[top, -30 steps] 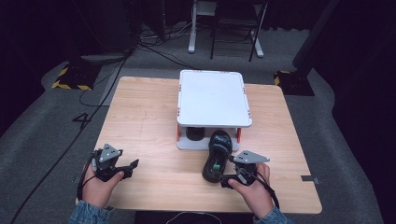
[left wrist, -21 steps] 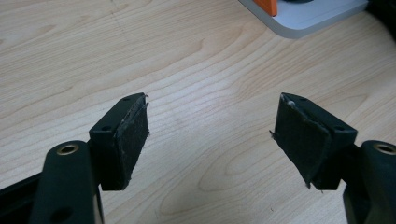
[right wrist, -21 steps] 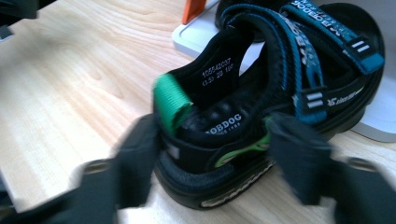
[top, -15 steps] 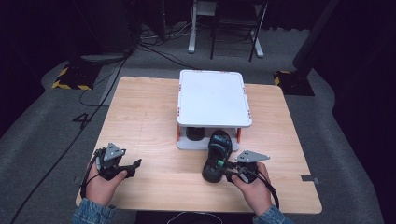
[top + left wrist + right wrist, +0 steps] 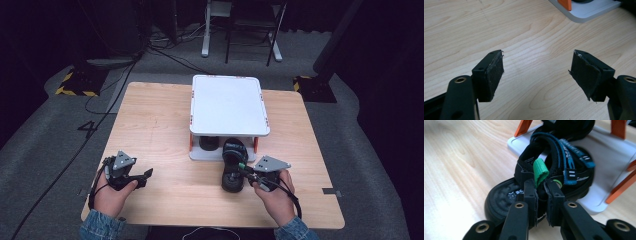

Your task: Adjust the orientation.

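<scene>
Tabletop [image 5: 160, 125]: light wood grain, carrying one container, a white two-level rack [image 5: 227, 105] with orange corner posts, standing at centre toward 12 o'clock.

Rack contents: the top deck is a flat white slab. On the lower shelf under it a dark rounded object [image 5: 209, 142] sits at the left; what it is cannot be told. Beside it, the front part of a black sports sandal [image 5: 233, 165] rests on the shelf lip, blue straps crossing over it. The sandal's heel end hangs out over the shelf edge onto the tabletop toward 6 o'clock, sole down.

Right tongs [image 5: 245, 172]: held in the person's right hand [image 5: 272, 192], at about 5 o'clock from the rack, pointing toward 9 o'clock at the sandal's heel. The jaws have just been closing; in the right gripper view the right tongs [image 5: 541, 188] are clamped nearly together on the green pull tab [image 5: 540, 171] at the sandal's heel strap, the tab standing up out of the pads. Sandal [image 5: 544, 177] lies directly ahead of the pads, touching them.

Left tongs [image 5: 145, 176]: in the left hand [image 5: 112, 190], at 7 o'clock from the rack, well apart from the sandal. In the left gripper view the left tongs [image 5: 536, 72] stand wide apart over bare wood, gripping nothing.
</scene>
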Tool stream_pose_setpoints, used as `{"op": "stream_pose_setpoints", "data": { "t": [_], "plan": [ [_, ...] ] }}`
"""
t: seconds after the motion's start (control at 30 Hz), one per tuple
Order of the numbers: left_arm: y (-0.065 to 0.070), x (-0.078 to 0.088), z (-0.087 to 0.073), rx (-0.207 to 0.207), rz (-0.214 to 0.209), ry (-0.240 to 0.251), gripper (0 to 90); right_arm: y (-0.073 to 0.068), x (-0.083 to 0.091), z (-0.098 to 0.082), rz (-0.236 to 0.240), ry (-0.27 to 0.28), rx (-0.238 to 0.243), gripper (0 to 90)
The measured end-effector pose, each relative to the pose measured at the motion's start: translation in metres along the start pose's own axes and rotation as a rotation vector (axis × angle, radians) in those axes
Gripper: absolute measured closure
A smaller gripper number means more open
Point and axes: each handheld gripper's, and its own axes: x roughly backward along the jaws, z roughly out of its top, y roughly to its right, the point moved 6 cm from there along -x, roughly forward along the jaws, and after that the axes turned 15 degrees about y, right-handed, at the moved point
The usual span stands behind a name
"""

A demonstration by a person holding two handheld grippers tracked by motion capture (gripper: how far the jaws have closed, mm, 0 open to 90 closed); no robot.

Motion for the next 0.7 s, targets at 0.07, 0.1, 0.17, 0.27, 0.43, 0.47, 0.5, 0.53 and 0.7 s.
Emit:
{"op": "stream_pose_setpoints", "data": {
  "t": [0.07,0.1,0.17,0.27,0.43,0.47,0.5,0.53,0.7],
  "plan": [
    [0.002,-0.003,0.001,-0.001,-0.005,0.001,26.8,0.006,0.000,0.002,-0.017,0.013,0.018,81.5],
    [0.002,-0.004,0.002,-0.001,-0.006,0.002,26.8,0.010,-0.001,0.004,-0.022,0.022,0.024,81.6],
    [0.003,-0.005,0.003,-0.003,-0.012,-0.002,26.8,0.016,-0.003,0.006,-0.035,0.034,0.026,81.6],
    [0.002,-0.006,0.004,-0.007,-0.010,-0.001,26.9,0.025,-0.013,0.008,-0.064,0.058,0.021,81.6],
    [0.001,-0.008,0.003,-0.005,-0.011,-0.002,26.9,0.044,-0.037,0.008,-0.108,0.093,-0.018,81.6],
    [0.001,-0.007,0.003,-0.006,-0.011,-0.003,26.9,0.047,-0.042,0.008,-0.115,0.095,-0.015,81.6],
    [0.001,-0.007,0.003,-0.004,-0.011,-0.002,26.9,0.048,-0.044,0.008,-0.119,0.096,-0.013,81.6],
    [0.000,-0.007,0.003,-0.003,-0.008,-0.001,26.8,0.050,-0.047,0.008,-0.124,0.095,-0.005,81.5],
    [0.000,-0.006,0.002,-0.005,-0.009,-0.001,26.9,0.058,-0.054,0.004,-0.128,0.092,0.006,78.1]
  ]
}}
